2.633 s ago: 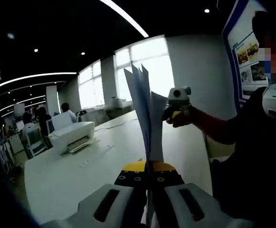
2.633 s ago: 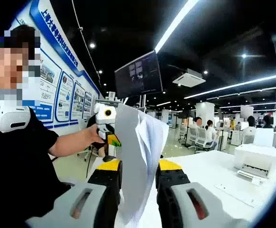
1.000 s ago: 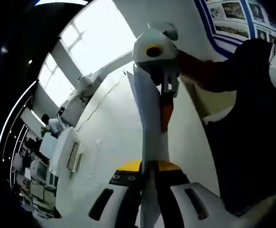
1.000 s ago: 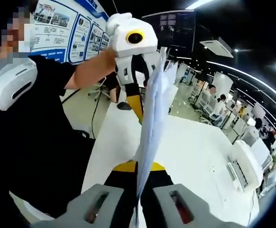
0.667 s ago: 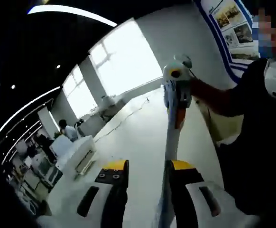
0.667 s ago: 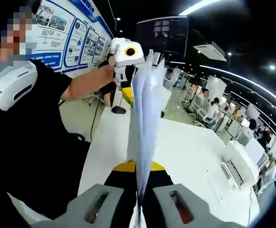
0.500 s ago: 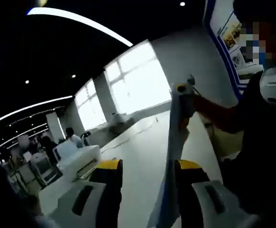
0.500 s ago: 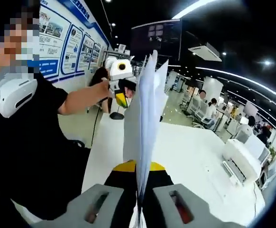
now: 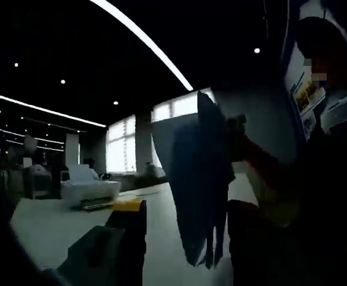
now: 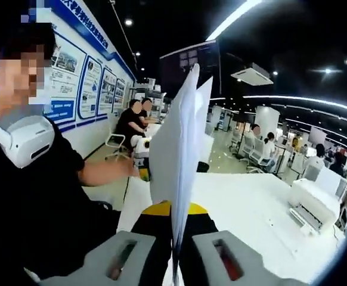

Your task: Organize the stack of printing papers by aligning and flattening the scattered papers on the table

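Now | right gripper (image 10: pixel 174 223) clamped on printing papers (image 10: pixel 179 155), upright above white table (image 10: pixel 251 208), probably for squaring edges | left gripper (image 9: pixel 185 220) jaws apart, sheets hanging loosely between | printer (image 10: pixel 313 202) well apart.

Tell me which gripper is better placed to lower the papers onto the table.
Right, probably: the right gripper is shut on the papers, above the table. The left gripper is open.
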Tool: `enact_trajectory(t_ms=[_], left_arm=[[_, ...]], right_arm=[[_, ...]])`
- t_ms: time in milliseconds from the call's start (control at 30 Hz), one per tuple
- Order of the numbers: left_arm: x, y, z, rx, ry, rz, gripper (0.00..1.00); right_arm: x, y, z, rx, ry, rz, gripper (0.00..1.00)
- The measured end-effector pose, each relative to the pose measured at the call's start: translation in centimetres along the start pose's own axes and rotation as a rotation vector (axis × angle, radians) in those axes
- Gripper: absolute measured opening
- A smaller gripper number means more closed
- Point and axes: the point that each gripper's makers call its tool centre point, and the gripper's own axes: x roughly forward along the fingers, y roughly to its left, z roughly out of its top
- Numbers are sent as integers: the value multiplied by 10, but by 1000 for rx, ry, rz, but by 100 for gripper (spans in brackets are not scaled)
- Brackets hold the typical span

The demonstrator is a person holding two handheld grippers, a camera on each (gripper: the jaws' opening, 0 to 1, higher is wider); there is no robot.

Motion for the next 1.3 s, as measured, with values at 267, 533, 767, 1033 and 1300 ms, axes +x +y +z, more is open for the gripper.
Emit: enact_trajectory(t_ms=[267, 533, 767, 1033, 1300], left_arm=[[-10, -7, 7, -13, -31, 5, 6], [-16, -7, -6, 54, 105, 185, 5], [-18, 3, -23, 107, 210, 306, 5], [-21, 3, -59, 98, 271, 315, 6], [-16, -1, -67, 24, 242, 266, 32]], right_arm=[[17, -7, -19, 103, -124, -9, 0], [36, -21, -49, 93, -214, -134, 0], [49, -17, -82, 22, -166, -202, 0], [53, -28, -118, 71, -116, -246, 0], [56, -32, -133, 183, -103, -244, 29]])
